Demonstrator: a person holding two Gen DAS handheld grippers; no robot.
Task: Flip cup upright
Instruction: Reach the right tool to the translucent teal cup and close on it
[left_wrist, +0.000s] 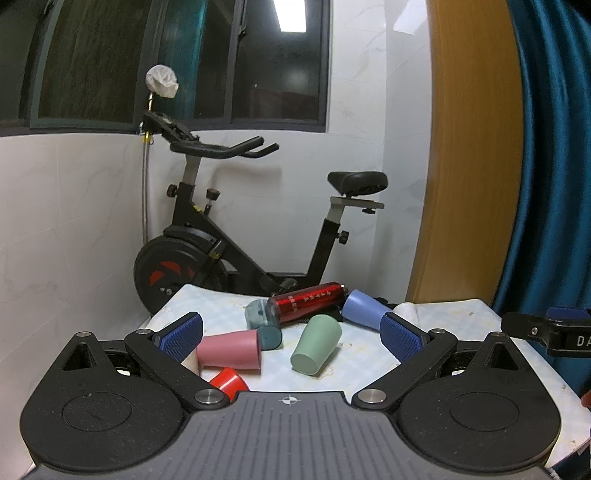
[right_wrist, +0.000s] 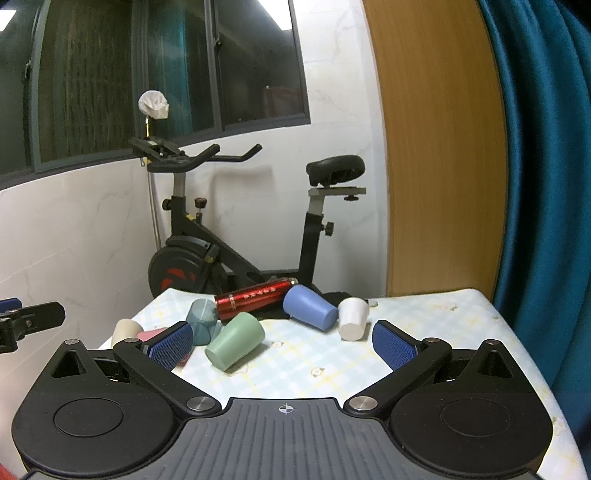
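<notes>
Your left gripper (left_wrist: 291, 338) hangs above the near edge of the table (left_wrist: 436, 314), jaws spread wide, nothing between the blue pads (left_wrist: 183, 334). Your right gripper (right_wrist: 282, 341) is the same: wide open, empty, over the near right part of the cloth.

Cups lie scattered, all on their sides:
- Green cup (left_wrist: 316, 345) at centre, base toward you, tilted; it sits in the gap between the open fingers in both views, touched by neither.
- Pink cup (left_wrist: 229, 349) left of it, just beside your left gripper's left pad.
- Red cup (left_wrist: 229, 380) nearest you, partly hidden by the left gripper's linkage.
- Cream cup (right_wrist: 126, 331) at the left edge.
- Two teal cups (left_wrist: 258, 314) behind the pink one, close together.
- Blue cup (right_wrist: 310, 312) far right of centre, touching the red bottle (right_wrist: 256, 297), which lies along the far side.
- White cup (right_wrist: 353, 319) just right of the blue one, seen in the right wrist view only.

Beyond the table an exercise bike (left_wrist: 229, 236) stands against the tiled wall.
</notes>
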